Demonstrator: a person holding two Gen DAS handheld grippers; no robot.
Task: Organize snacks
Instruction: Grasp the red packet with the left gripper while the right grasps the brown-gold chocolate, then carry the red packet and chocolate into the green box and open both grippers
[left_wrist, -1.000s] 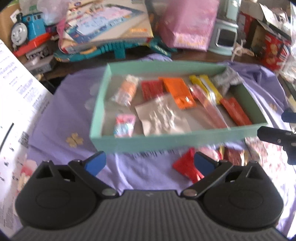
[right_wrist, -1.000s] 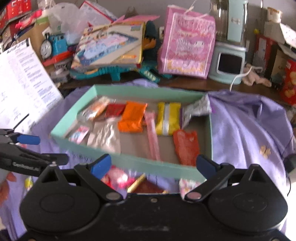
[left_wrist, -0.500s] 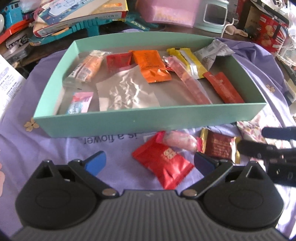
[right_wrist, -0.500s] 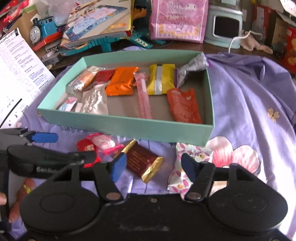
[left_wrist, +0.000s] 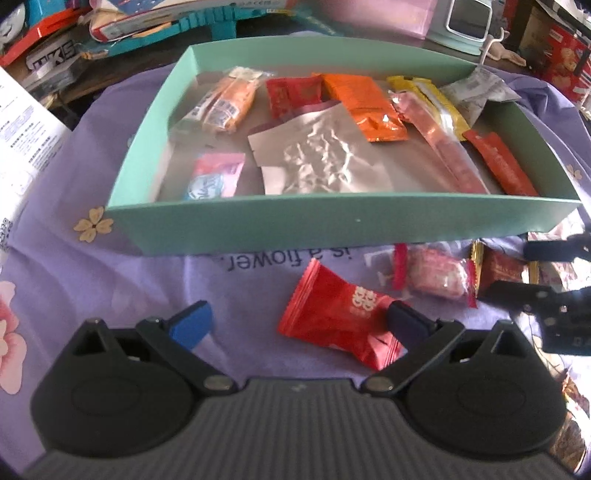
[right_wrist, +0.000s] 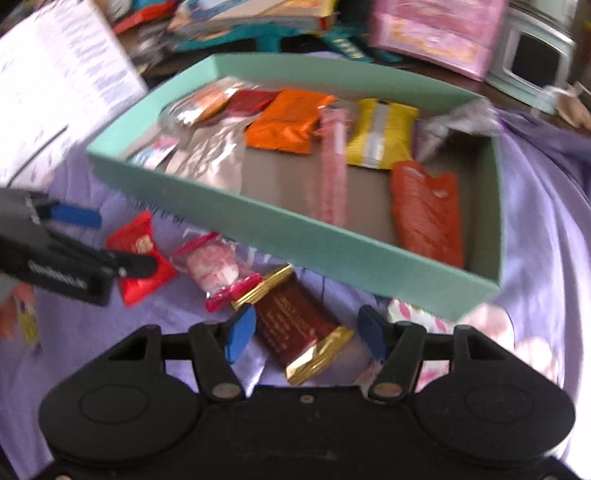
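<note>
The left gripper (left_wrist: 299, 321) points down at the purple cloth (left_wrist: 110, 280) with its blue fingers spread wide and nothing held. A red candy packet (left_wrist: 340, 317) lies between those fingers, closer to the right one, and I cannot tell if that finger touches it. Just past the packet sits a pink candy (left_wrist: 436, 273), and past that stands the green box (left_wrist: 332, 225), full of snacks. The right gripper (right_wrist: 306, 332) is partly open, with its fingers on each side of a dark red bar with gold ends (right_wrist: 295, 321). The fingers do not squeeze the bar, which lies flat on the cloth. A flowery wrapper (right_wrist: 410, 314) peeks out by the right finger. To the left of this gripper, the pink candy (right_wrist: 214, 266) and the red packet (right_wrist: 140, 254) lie just in front of the box (right_wrist: 332, 240).
</note>
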